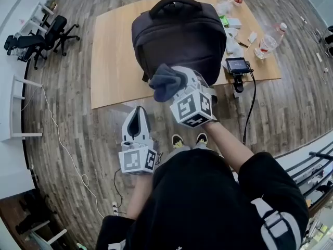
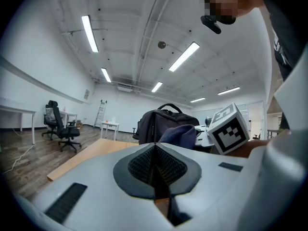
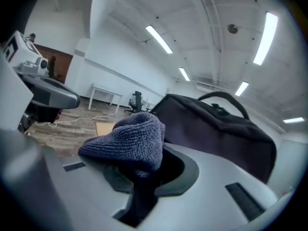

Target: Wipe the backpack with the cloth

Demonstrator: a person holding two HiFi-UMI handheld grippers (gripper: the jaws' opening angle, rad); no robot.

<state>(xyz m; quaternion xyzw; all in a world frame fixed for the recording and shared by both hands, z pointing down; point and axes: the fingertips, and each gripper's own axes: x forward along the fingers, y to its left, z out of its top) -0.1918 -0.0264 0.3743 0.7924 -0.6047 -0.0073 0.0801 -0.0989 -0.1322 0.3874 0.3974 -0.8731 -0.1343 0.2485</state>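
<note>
Lining up the wipe, we pinch the cloth (image 1: pixel 165 82) in our right gripper (image 1: pixel 183 78) at the near side of the backpack (image 1: pixel 179 35) on the table (image 1: pixel 114 61), left gripper (image 1: pixel 136 120) shut and empty, so next we probably press it onto the bag.

The head view is looking steeply down from above the person onto the backpack (image 1: pixel 179 40), which is standing on the surface (image 1: pixel 114 61). The left gripper view is facing the backpack level, from well short of it. The right gripper view is looking at it from near. All three are sharing the backpack.
</note>
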